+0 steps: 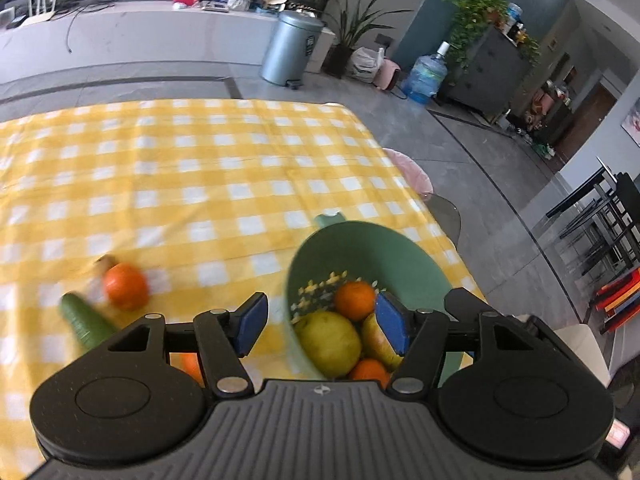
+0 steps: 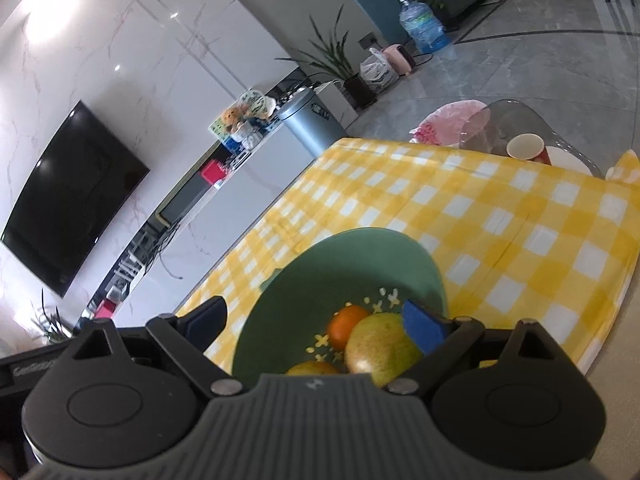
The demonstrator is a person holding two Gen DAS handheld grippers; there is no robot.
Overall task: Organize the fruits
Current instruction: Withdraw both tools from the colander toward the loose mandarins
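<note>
Almost no text is showing clearly. In the right wrist view, pale letters are standing on the black body at the left edge, beside the right hand-held gripper; they are beginning with "Gen", and the rest is too blurred to read. A small round emblem is sitting on the grey ribbed housing of this gripper, and the same emblem on the left one. A dark label is showing on the grey trash can, but it is unreadable.
</note>
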